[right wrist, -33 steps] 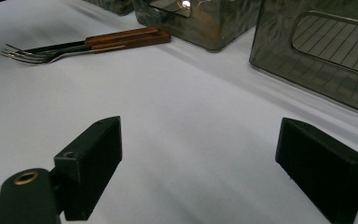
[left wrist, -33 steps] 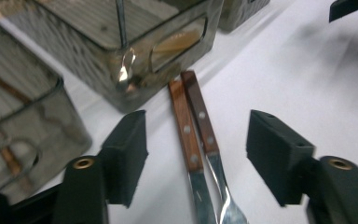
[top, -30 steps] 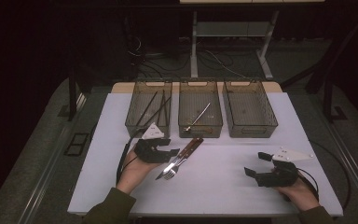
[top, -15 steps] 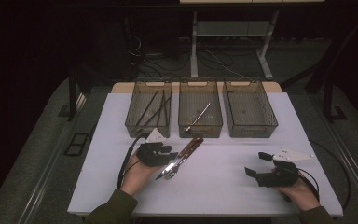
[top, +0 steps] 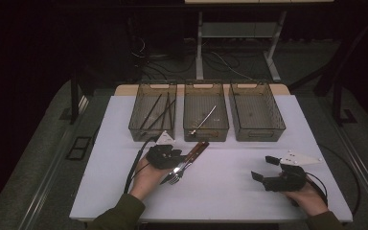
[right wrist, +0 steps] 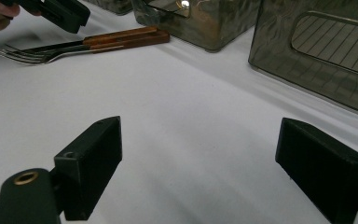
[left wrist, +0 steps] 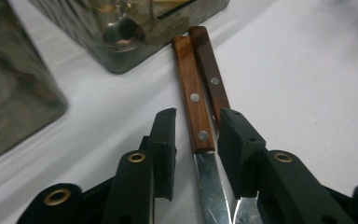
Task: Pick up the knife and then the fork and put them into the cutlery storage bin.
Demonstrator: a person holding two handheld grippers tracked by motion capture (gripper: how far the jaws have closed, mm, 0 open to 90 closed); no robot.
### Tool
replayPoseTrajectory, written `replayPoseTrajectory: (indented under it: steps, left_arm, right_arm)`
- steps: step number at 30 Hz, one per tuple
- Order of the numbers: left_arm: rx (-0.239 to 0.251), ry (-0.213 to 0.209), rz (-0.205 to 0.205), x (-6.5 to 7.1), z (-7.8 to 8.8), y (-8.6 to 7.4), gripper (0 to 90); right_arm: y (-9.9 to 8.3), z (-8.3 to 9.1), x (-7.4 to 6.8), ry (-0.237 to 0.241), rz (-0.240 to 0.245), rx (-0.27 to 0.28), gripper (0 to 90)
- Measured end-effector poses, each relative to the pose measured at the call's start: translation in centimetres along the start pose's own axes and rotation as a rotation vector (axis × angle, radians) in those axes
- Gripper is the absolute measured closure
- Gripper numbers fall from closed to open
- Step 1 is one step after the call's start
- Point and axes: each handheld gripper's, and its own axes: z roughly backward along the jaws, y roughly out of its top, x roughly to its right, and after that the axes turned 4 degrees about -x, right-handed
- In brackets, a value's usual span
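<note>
With the left gripper (left wrist: 196,149) fingers apart astride one wooden-handled fork (left wrist: 193,100), close squarely on that handle alone, while the right gripper (right wrist: 214,168) rests gaping near the bench's right edge.

three smoky translucent plastic bins (top: 205,117) stand in a row along the far edge of the white table (top: 230,196), narrow gaps between them, blocking any low pass there. two wood-handled pieces of cutlery (top: 188,161) lie side by side just in front of the left and middle bins, handle ends near the middle bin's front wall. left gripper (left wrist: 196,140) straddles one handle, jaws apart, the second handle just beside its right jaw. bare table from centre to the near edge and across the near right. right gripper (top: 274,175) sits near the right near corner, jaws wide, open surface ahead of it up to the bins.
</note>
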Motion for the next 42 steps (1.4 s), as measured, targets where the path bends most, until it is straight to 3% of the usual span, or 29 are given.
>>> replayPoseTrajectory:
  steps: [12, 17, 27, 30, 34, 42]
  left_arm:
    - [-0.029, 0.012, -0.008, 0.5, -1.2, 0.2, 71.3]
    - [-0.054, 0.023, -0.029, 0.6, -1.6, 0.0, 73.2]
    - [-0.058, 0.043, -0.022, -0.1, -1.2, -0.2, 75.4]
    - [-0.056, 0.033, -0.052, -0.2, -1.2, -0.3, 74.2]
    - [-0.057, 0.063, -0.090, 0.4, -1.3, -0.3, 70.6]
    - [-0.042, 0.075, -0.103, 0.5, -1.4, -0.5, 73.2]
  right_arm:
    - [0.0, -0.1, 0.1, 0.001, 0.004, -0.003, 13.8]
    - [0.1, -0.1, 0.0, 0.004, 0.001, -0.001, 13.8]
    - [0.1, -0.1, 0.0, 0.004, 0.004, 0.000, 13.8]
    - [0.1, -0.1, 0.0, 0.005, 0.002, -0.001, 13.8]
    - [0.1, -0.1, 0.0, 0.005, 0.000, -0.001, 13.8]
    - [0.1, -0.1, -0.1, 0.004, 0.006, -0.005, 13.8]
